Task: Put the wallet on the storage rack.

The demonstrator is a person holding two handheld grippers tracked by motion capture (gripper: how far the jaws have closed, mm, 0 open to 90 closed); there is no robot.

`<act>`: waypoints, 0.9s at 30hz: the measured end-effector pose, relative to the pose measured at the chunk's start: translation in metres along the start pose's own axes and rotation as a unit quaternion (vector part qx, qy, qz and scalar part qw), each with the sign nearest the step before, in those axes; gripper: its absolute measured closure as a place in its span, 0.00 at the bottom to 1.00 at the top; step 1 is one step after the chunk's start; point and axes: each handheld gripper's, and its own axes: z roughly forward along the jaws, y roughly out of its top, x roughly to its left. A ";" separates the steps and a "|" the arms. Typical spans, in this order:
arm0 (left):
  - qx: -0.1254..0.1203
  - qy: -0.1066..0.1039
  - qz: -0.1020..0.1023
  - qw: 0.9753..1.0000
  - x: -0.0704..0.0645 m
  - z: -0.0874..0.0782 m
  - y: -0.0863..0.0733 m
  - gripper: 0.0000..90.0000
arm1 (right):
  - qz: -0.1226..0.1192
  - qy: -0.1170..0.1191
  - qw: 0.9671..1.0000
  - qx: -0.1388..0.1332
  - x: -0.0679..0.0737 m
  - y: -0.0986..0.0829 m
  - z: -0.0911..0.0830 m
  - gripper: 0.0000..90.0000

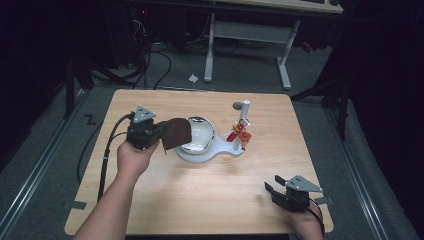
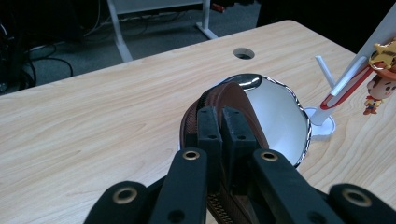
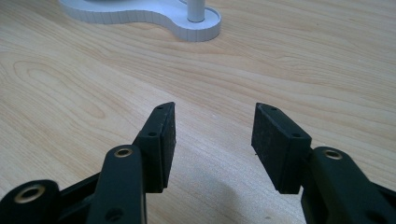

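A light wooden table (image 1: pixel 200 200) stands in a dark room, cables on the floor behind it. Centre frame in the high view, the left gripper (image 1: pixel 167 134) has its jaws pressed together on the rim of a brown zippered pouch (image 1: pixel 176 133), held against a white bowl (image 1: pixel 200 135) seated on a white stand (image 1: pixel 220 150); whether pouch and bowl touch is unclear. A toy figure (image 2: pixel 380 88) hangs at the right. Lower right, the right gripper (image 1: pixel 272 184) rests low over the table, jaws spread and holding nothing.
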 end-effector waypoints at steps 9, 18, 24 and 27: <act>0.026 0.009 0.004 1.000 -0.006 0.014 0.004 0.97 | 0.002 0.000 1.000 0.000 0.000 0.000 0.000 0.56; 0.041 0.021 0.009 0.999 -0.010 0.020 0.011 0.97 | 0.002 0.001 1.000 0.000 -0.001 0.000 0.000 0.56; 0.057 0.029 0.014 0.998 -0.015 0.033 0.016 0.96 | 0.001 0.001 1.000 0.001 -0.001 0.000 0.000 0.56; 0.060 0.032 0.012 0.998 -0.017 0.040 0.018 0.96 | 0.002 0.001 1.000 0.000 -0.001 0.000 0.000 0.56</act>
